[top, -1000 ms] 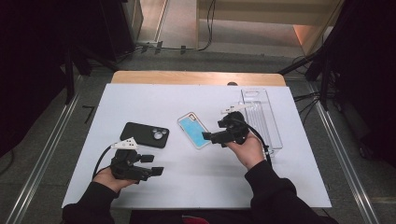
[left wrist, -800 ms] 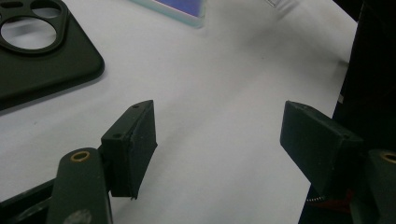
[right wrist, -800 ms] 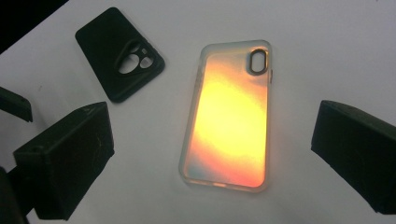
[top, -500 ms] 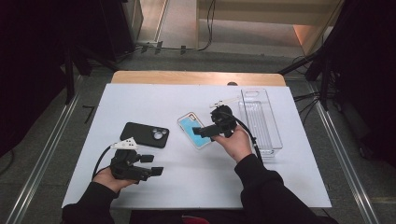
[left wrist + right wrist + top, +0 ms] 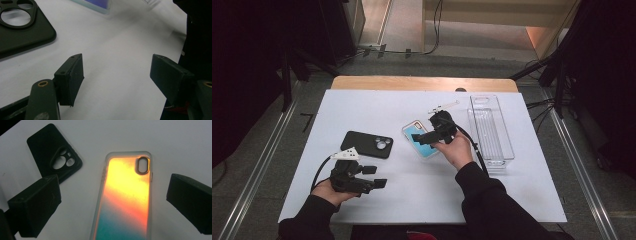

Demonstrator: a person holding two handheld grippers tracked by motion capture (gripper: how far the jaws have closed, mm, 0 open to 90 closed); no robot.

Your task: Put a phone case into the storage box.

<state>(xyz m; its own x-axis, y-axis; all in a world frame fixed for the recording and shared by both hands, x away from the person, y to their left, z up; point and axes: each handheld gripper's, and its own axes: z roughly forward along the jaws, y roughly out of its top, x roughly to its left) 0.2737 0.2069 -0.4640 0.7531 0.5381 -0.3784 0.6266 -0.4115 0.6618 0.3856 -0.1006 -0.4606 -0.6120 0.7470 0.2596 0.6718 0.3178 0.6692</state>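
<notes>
A blue phone case with a pale rim lies flat mid-table. In the right gripper view it shimmers orange to teal. My right gripper hovers over it, open. Its jaws have just been opening wider and now straddle the case without touching it. A black phone case with a camera cutout lies to the left. My left gripper rests near the front of the table, open with nothing between its jaws. The black case sits just beyond it.
A clear plastic tray stands at the right of the white table top, close to my right hand. A wooden strip edges the far side. Metal rails run along both sides of the table.
My right hand has moved left, away from the clear tray and over the blue case, and sunk slightly. The left hand has stayed put.
</notes>
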